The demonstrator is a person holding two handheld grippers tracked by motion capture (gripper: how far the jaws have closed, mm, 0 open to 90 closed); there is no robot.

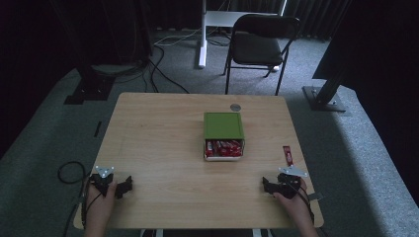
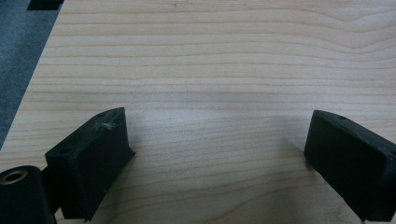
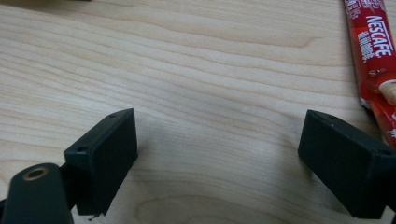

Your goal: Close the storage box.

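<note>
We rest our left gripper (image 1: 123, 187) and right gripper (image 1: 268, 186) on the desk (image 1: 158, 138), both with jaws spread wide and holding nothing. The red coffee stick (image 1: 287, 154) lies just beyond the right gripper, right of the green-lidded box (image 1: 223, 125).

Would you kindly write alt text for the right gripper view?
The right gripper hangs open over a bare wooden table, its black jaws wide apart. A red Nescafe sachet lies flat just beyond the right-hand jaw.
</note>
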